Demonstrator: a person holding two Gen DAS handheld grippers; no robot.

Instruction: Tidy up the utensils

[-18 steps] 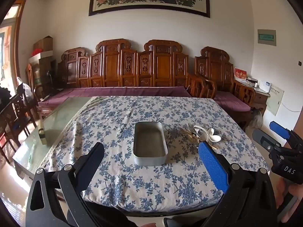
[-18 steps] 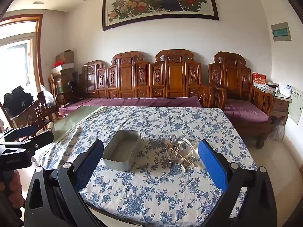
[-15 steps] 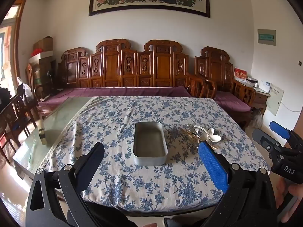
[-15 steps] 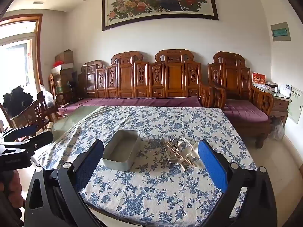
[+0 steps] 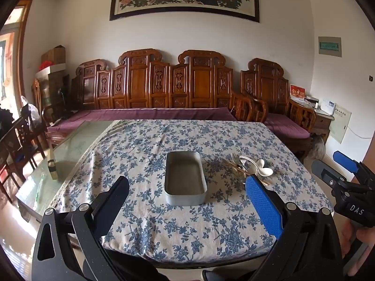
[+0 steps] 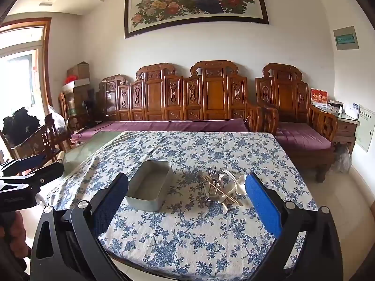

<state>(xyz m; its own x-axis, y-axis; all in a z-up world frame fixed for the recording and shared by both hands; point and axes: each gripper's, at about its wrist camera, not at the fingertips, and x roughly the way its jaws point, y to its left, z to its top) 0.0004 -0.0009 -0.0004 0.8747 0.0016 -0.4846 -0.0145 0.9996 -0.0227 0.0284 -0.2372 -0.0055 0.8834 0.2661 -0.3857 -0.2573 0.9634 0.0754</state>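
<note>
Nothing is picked up yet; this looks like the very start of the job, with both tools held back at the near edge of the surface (image 5: pixel 187 234). The left gripper (image 5: pixel 187 201) has its jaws spread wide and empty, and it faces the metal tin (image 5: pixel 185 178), which sits empty on the flowered cloth near the middle. The right gripper (image 6: pixel 187 201) is likewise spread wide with nothing between its jaws; in the left view it shows at the right edge, held in a hand.

The utensils (image 6: pixel 222 187) lie in a loose heap just to the right of the tin, apart from it: a fork (image 6: pixel 212 172) pointing away, white spoons (image 5: pixel 260 167), and thin wooden chopsticks (image 6: pixel 225 193) crossed over the rest.

The next move, as I judge it, is for the right gripper to come forward and down onto the heap and take one piece. The pile is tangled, so it needs a piece lying on top or sticking out at the edge, gripped across its handle, so the others do not drag along. The tin may need steadying by the left gripper.
</note>
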